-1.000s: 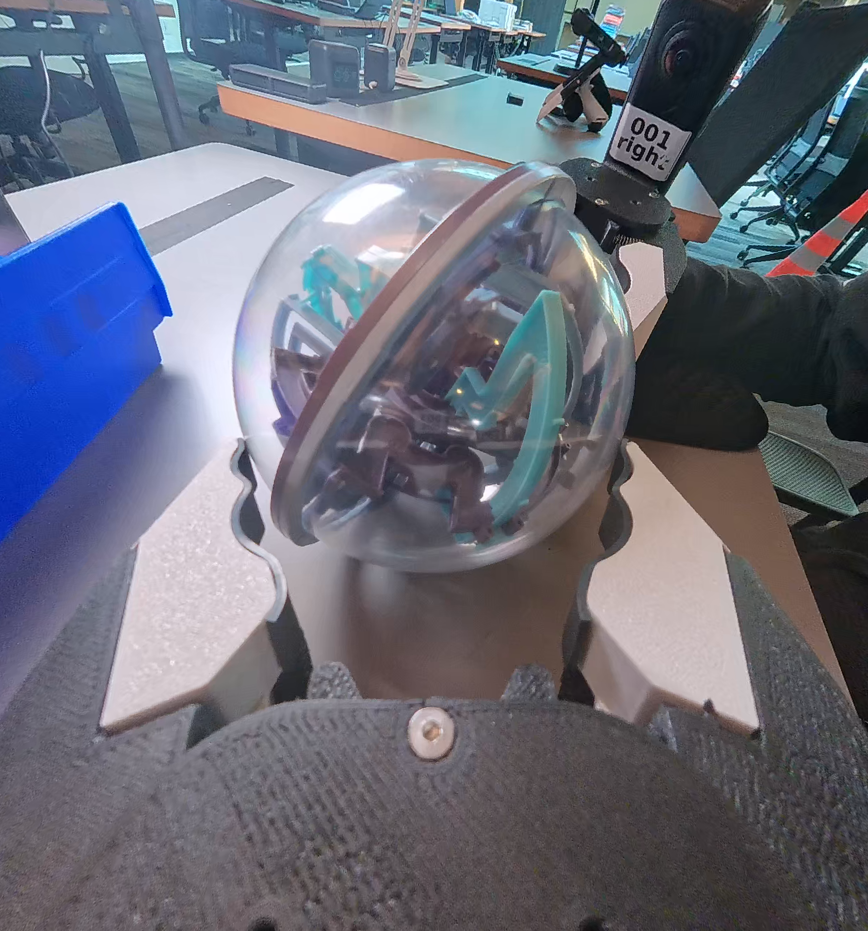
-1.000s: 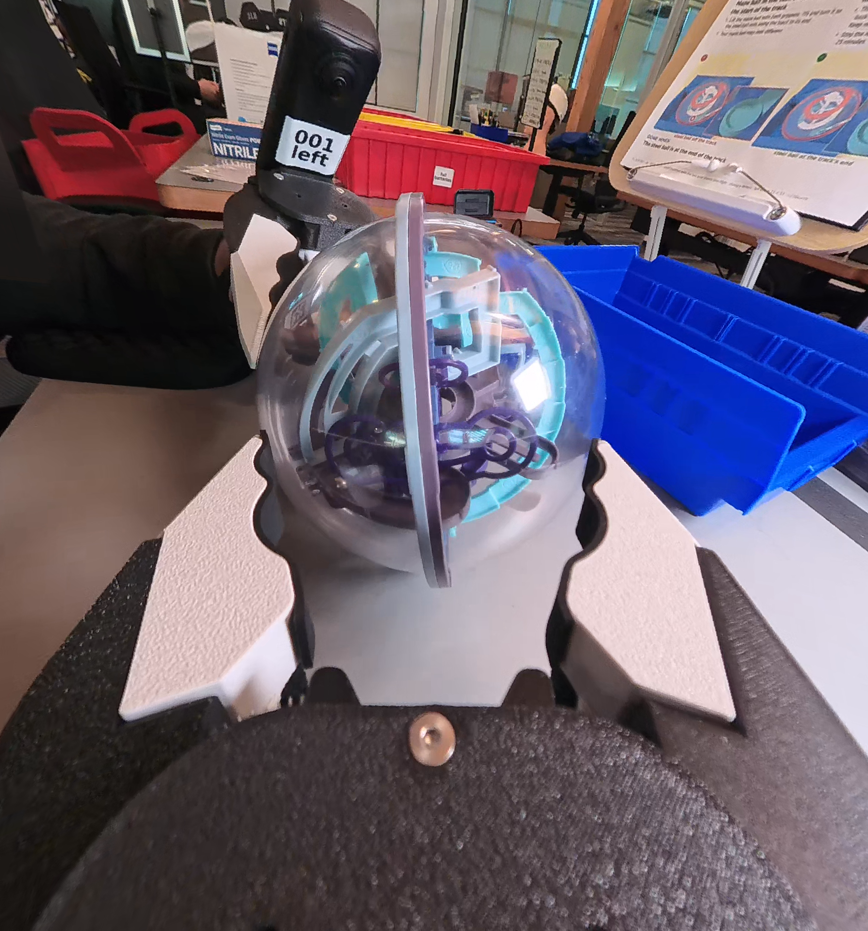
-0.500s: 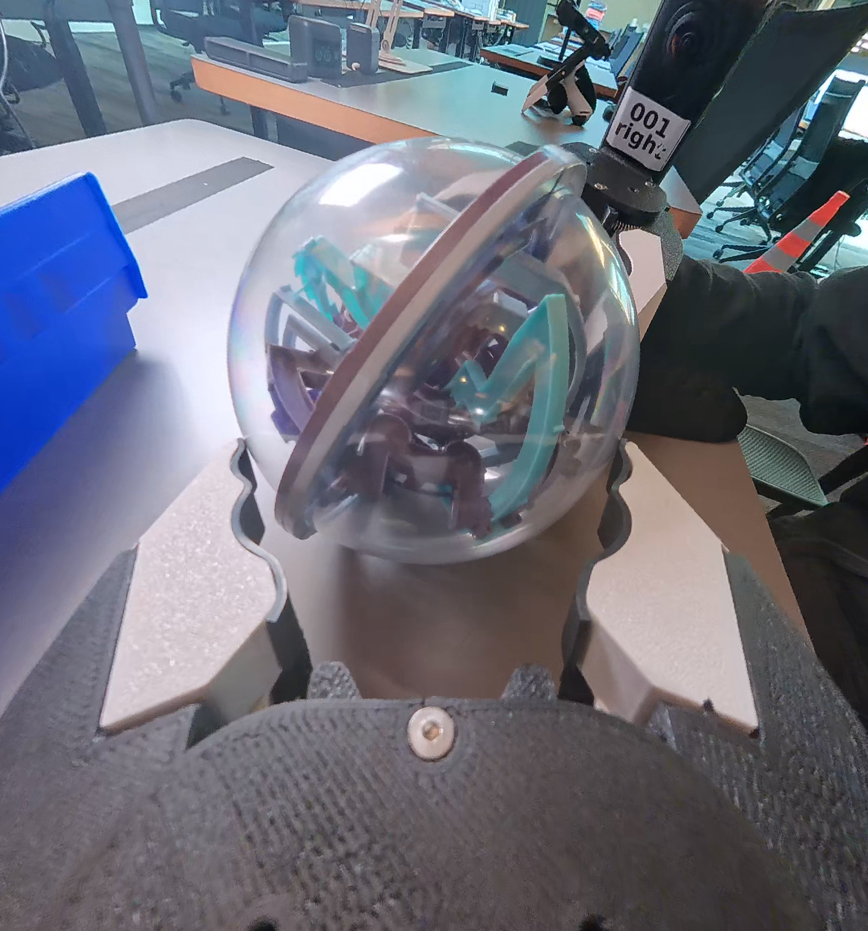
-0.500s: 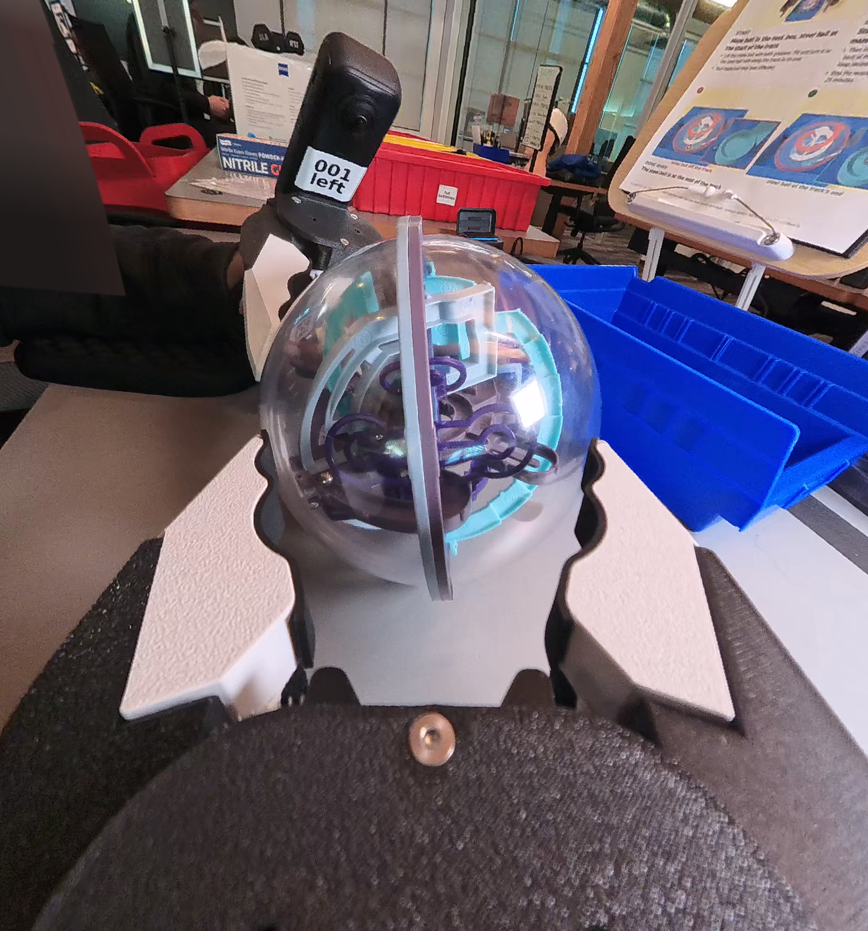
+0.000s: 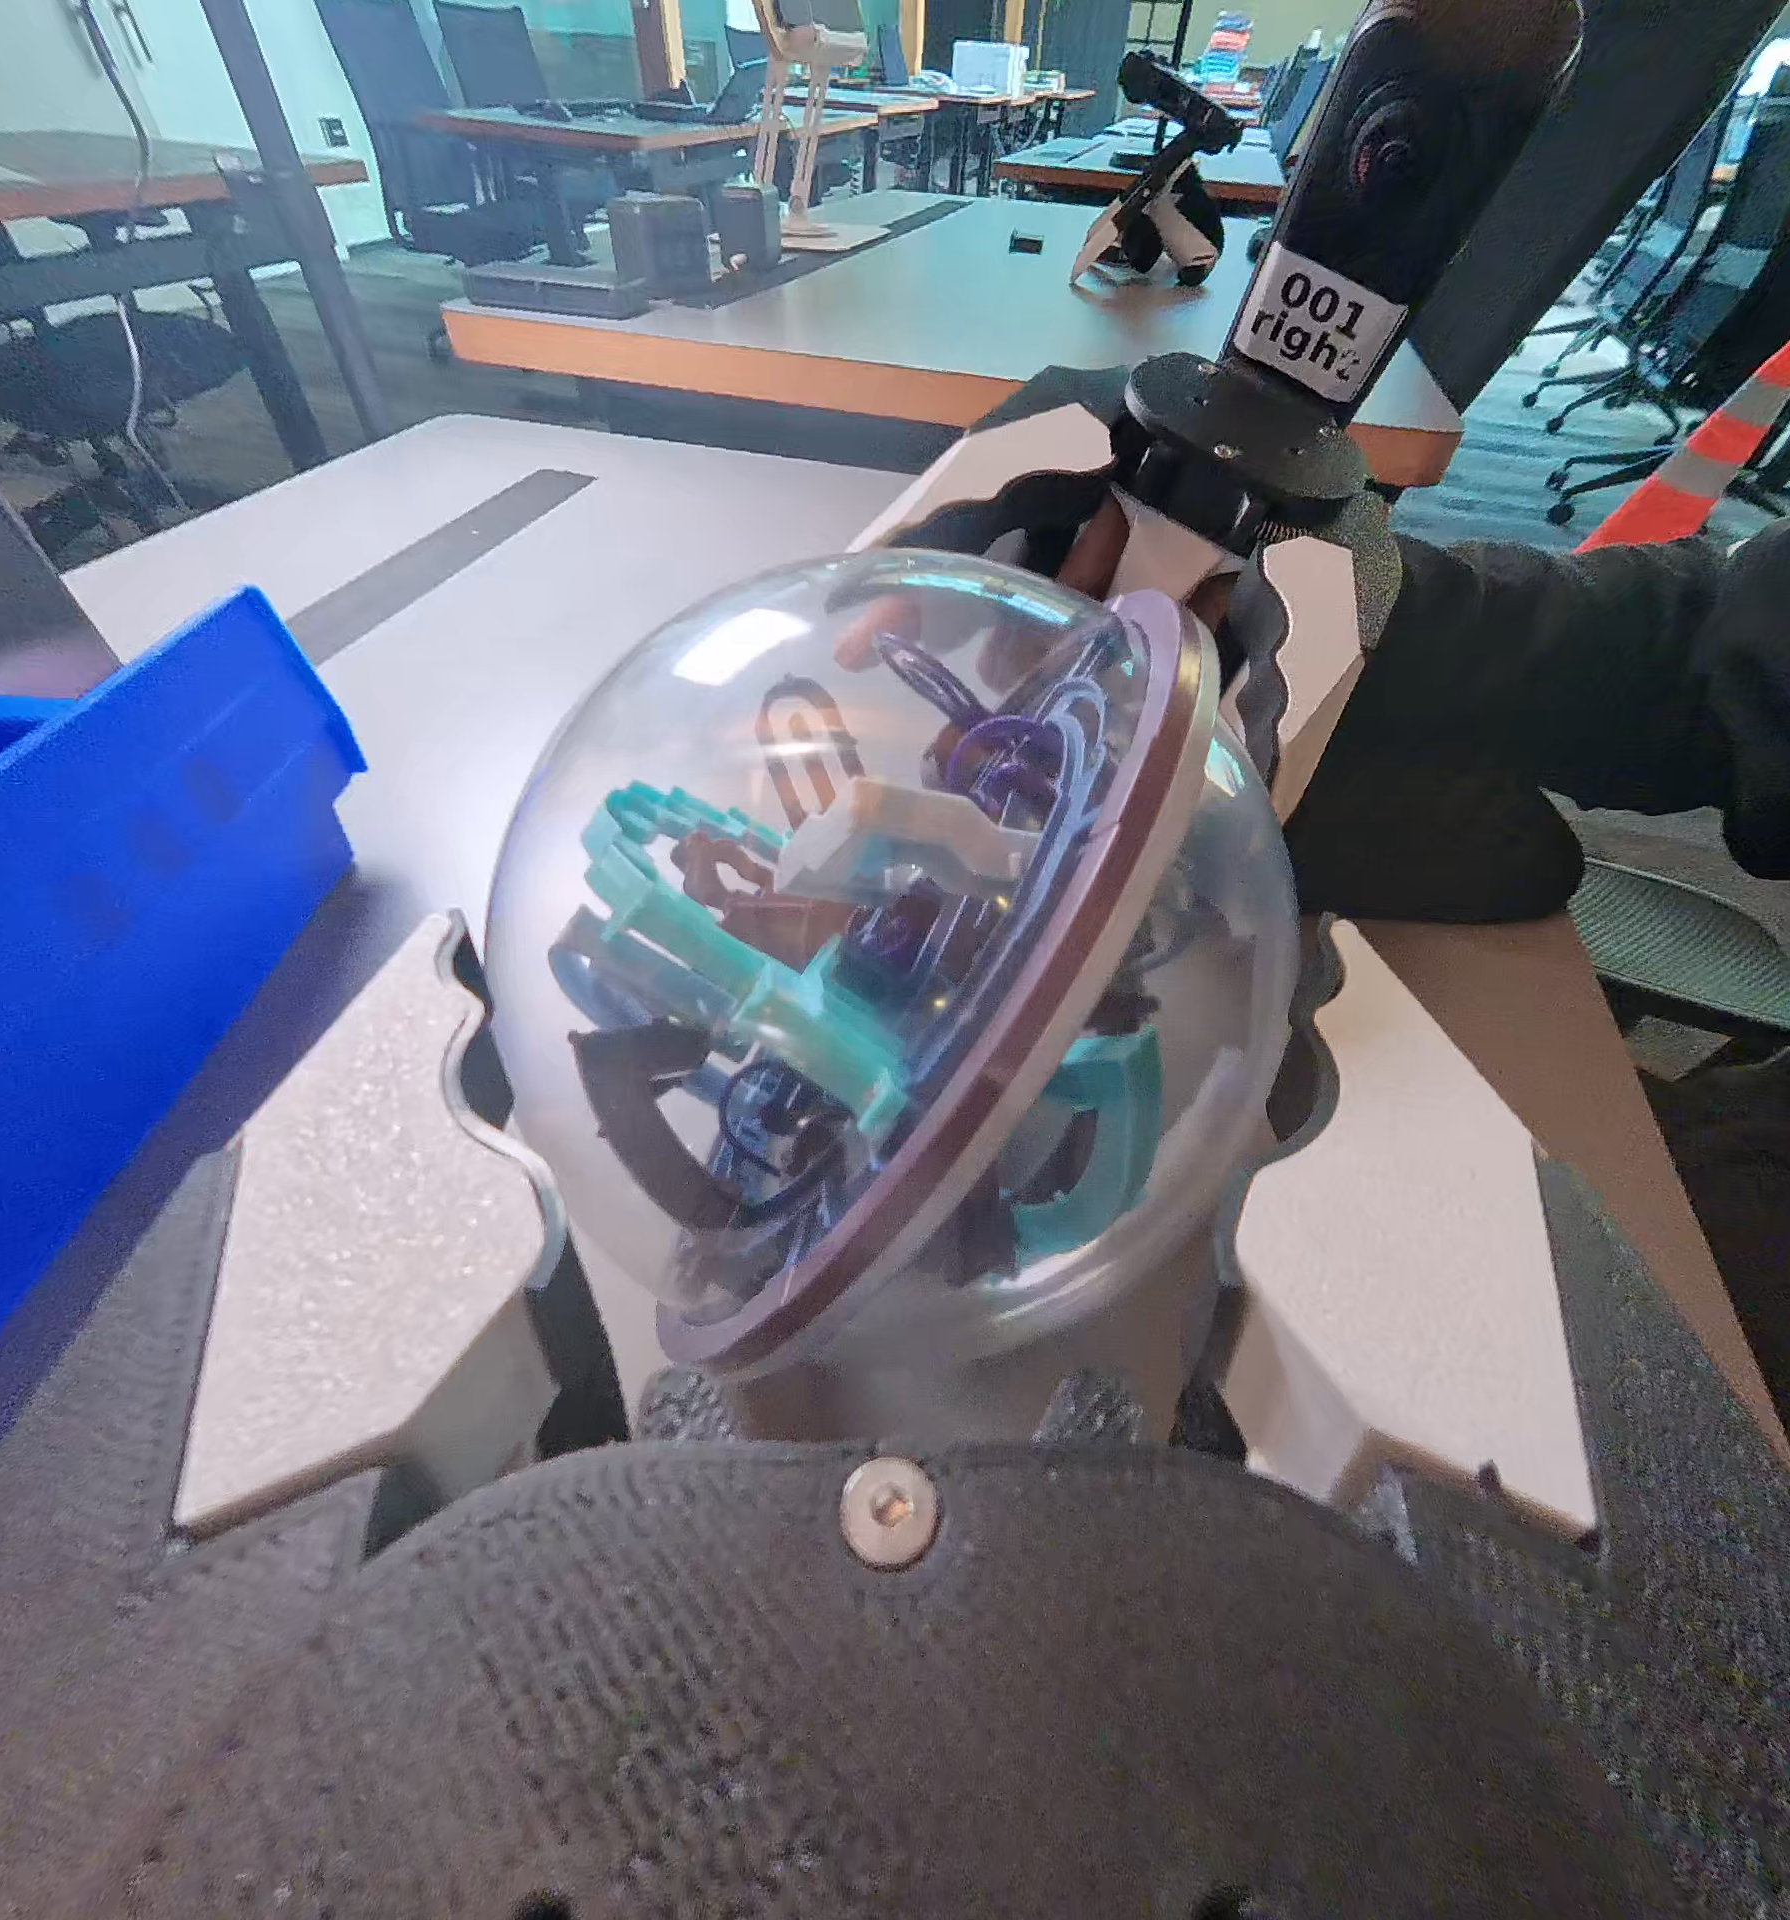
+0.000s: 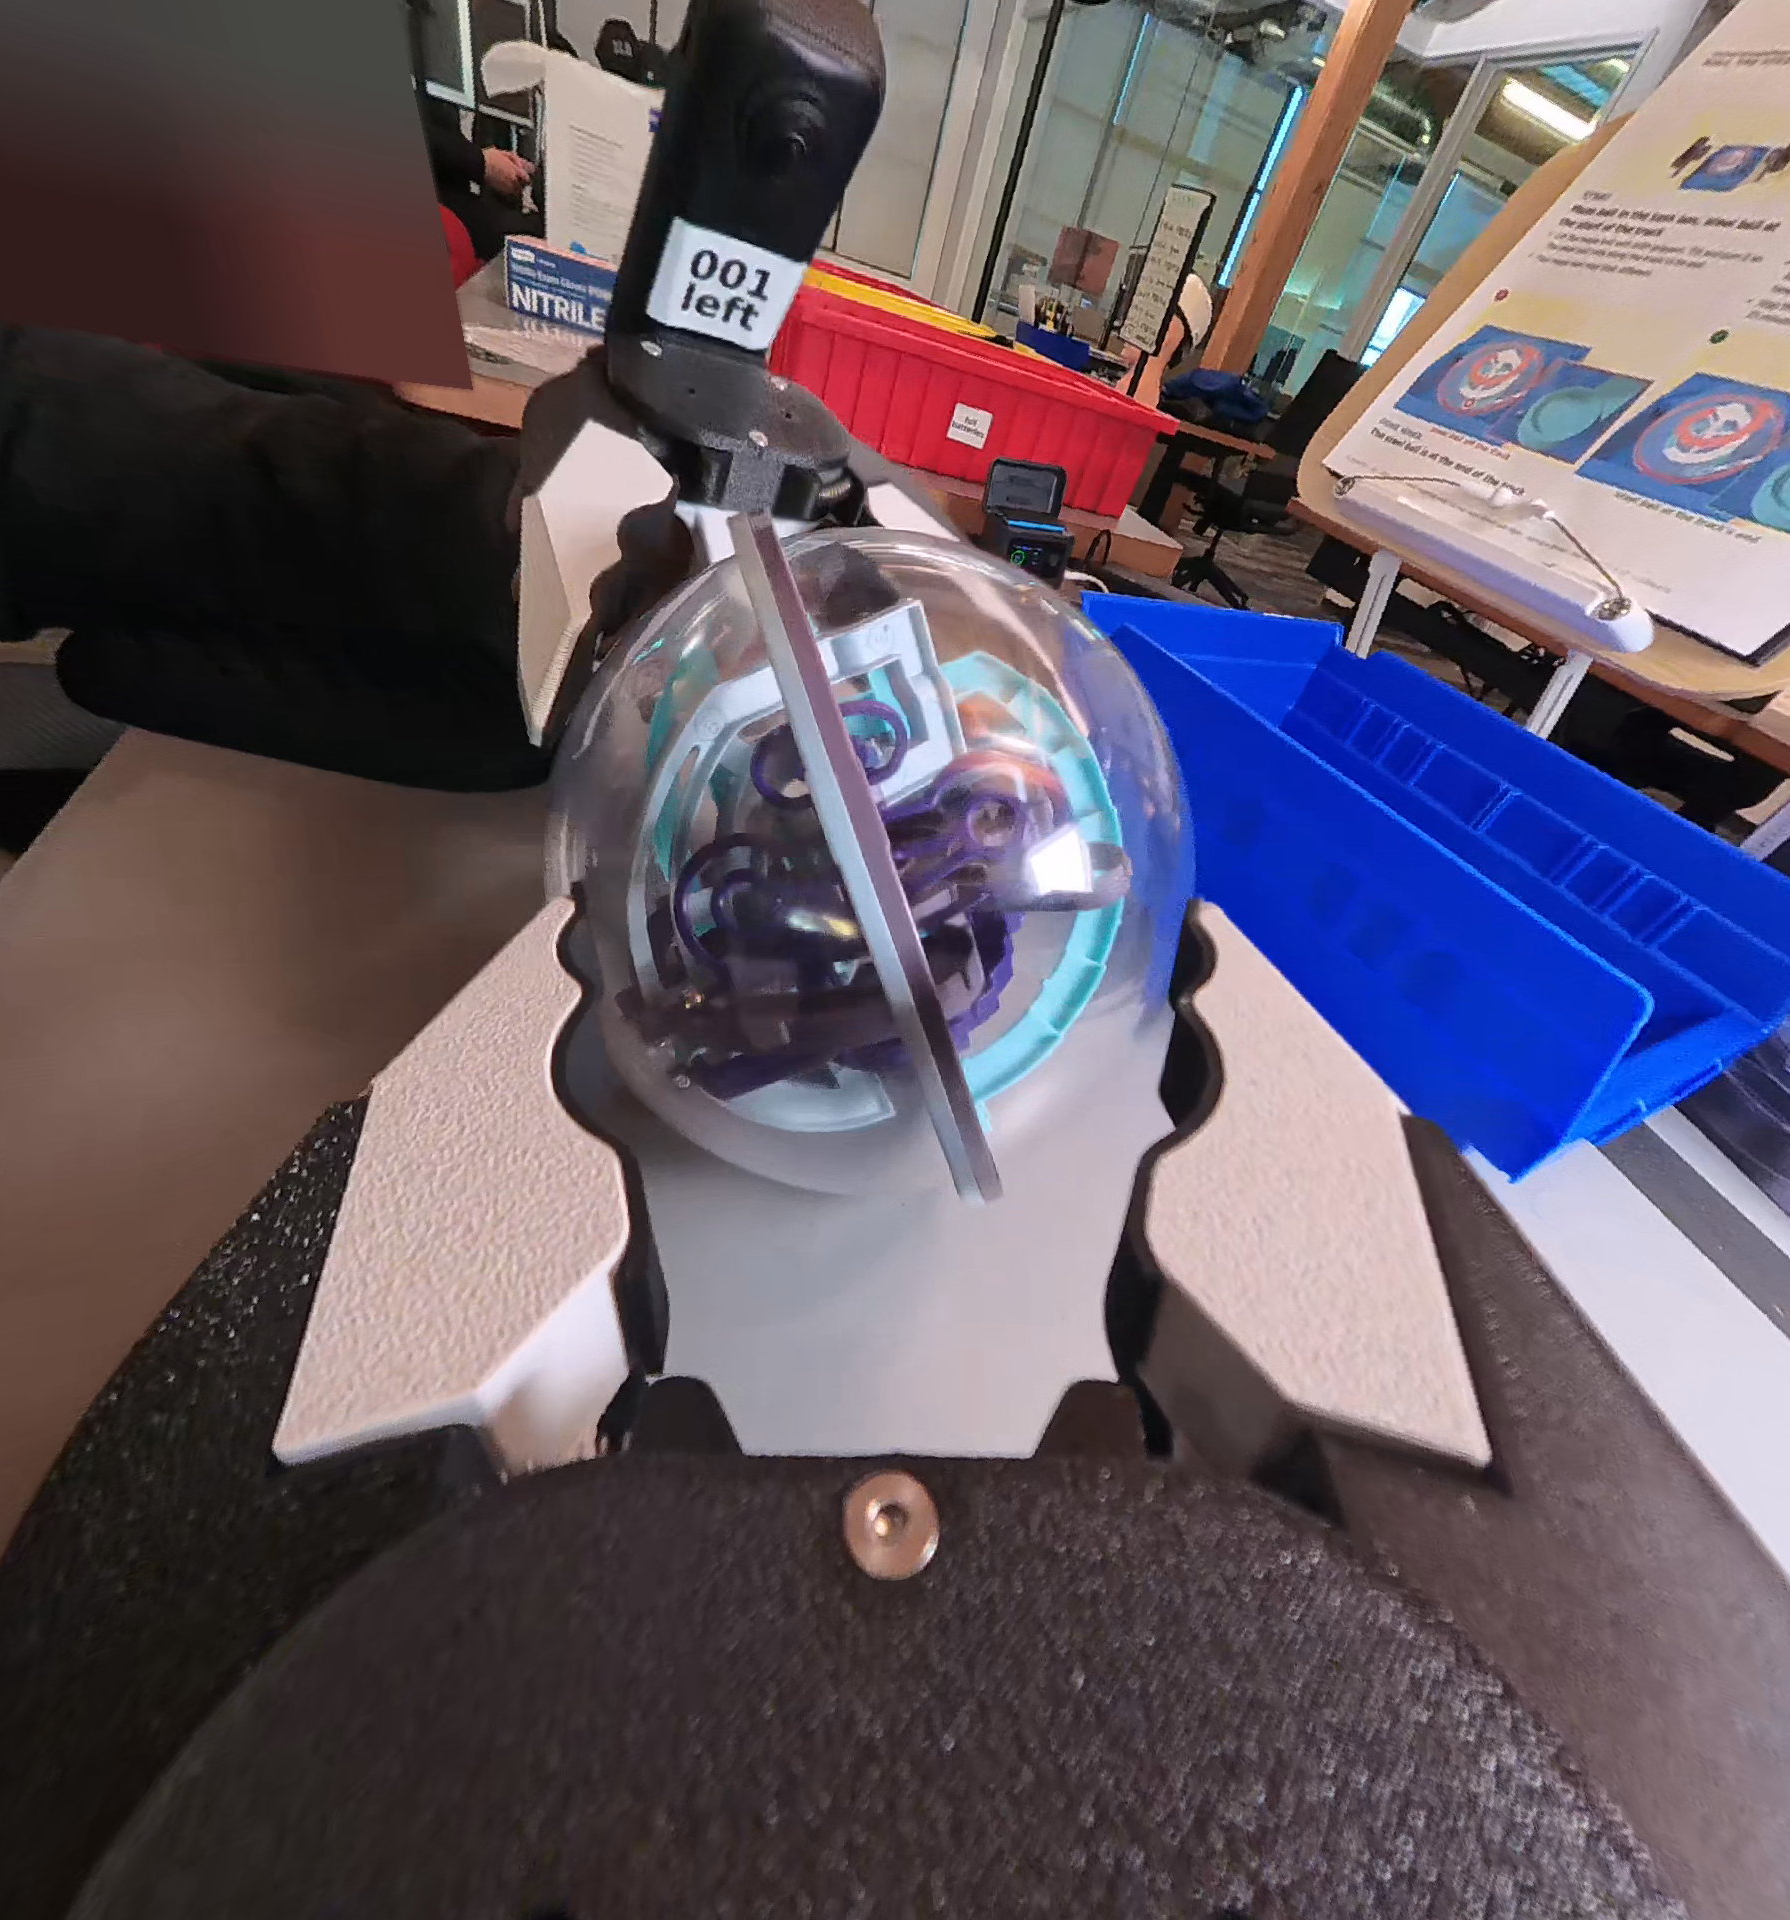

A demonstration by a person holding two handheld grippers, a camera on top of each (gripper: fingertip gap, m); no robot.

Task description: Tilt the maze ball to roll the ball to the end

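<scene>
The maze ball point(image 5: 870, 935) is a clear sphere with teal, purple and brown tracks and a grey-brown rim around its middle. It hangs above the table, gripped from opposite sides. My left gripper point(image 5: 891, 997) is shut on it, with the ball deep between the fingers and both pads against the shell. My right gripper point(image 6: 875, 987) is shut on the same ball point(image 6: 870, 862) from the far side. The right gripper also shows behind the ball in the left wrist view point(image 5: 1234, 457), and the left gripper in the right wrist view point(image 6: 725, 457). I cannot pick out the small steel ball inside.
A blue bin point(image 5: 122, 883) stands on the grey table point(image 5: 434, 582) to the left; it also shows at the right of the right wrist view point(image 6: 1442, 883). An instruction board point(image 6: 1597, 364) and a red bin point(image 6: 953, 405) stand behind. Black sleeves point(image 5: 1545, 727) hold the grippers.
The ball has turned: its rim now leans, where it stood upright in the right wrist view. It sits deeper in the left jaws. Both grippers kept hold.
</scene>
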